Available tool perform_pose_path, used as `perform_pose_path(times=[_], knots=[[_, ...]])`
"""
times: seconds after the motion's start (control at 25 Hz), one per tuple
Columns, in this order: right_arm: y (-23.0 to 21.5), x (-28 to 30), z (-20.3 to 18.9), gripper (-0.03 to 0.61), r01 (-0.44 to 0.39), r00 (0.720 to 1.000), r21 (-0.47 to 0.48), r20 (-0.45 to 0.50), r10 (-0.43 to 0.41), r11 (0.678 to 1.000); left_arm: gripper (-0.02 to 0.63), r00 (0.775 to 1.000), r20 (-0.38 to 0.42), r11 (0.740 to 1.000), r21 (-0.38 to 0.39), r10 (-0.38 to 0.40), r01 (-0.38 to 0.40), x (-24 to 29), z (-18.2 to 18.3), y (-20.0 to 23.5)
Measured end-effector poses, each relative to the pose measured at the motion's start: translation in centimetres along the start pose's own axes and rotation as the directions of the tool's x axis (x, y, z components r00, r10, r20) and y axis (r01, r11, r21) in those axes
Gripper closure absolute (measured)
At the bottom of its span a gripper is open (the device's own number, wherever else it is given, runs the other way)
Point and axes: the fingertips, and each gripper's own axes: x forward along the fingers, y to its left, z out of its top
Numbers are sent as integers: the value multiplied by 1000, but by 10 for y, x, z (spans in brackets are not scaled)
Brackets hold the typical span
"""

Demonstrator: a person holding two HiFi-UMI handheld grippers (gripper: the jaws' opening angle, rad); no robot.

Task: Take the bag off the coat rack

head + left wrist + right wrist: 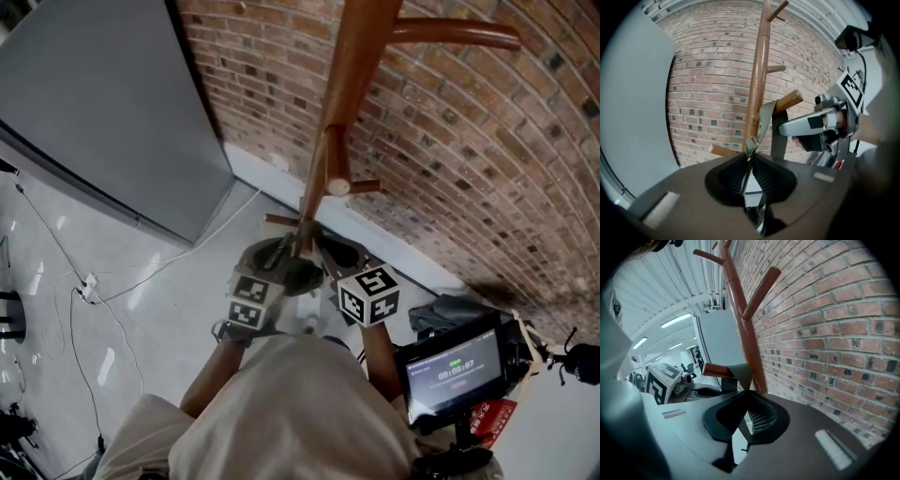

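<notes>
The wooden coat rack [349, 103] stands against the brick wall. A grey-green bag strap [765, 117] is looped over one low peg [790, 101]. My left gripper [750, 152] is shut on that strap just below a metal buckle. From the other side, the strap [739, 373] hangs off the peg [714, 370] and runs down between the jaws of my right gripper [746, 398], which is shut on it. In the head view both grippers, left [279, 255] and right [324, 247], meet at the pole under the peg. The bag's body is hidden.
A grey cabinet [103, 112] stands left of the rack and the brick wall [487, 159] runs behind it. Cables [89, 286] lie on the pale floor at the left. A device with a lit screen [455, 367] sits at the lower right.
</notes>
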Motion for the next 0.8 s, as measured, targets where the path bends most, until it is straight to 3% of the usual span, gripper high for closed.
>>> perform_pose_path(times=[0.56,0.8], knots=[[6,-29,37,571,40,992,22,116,-43,999,574,998,58,1000,8,-12,12,-36,32,5],[14,-41,57,571,-6,984,69,177,-6,998,574,995,99,1000,23,-3,1,-46,50,7]])
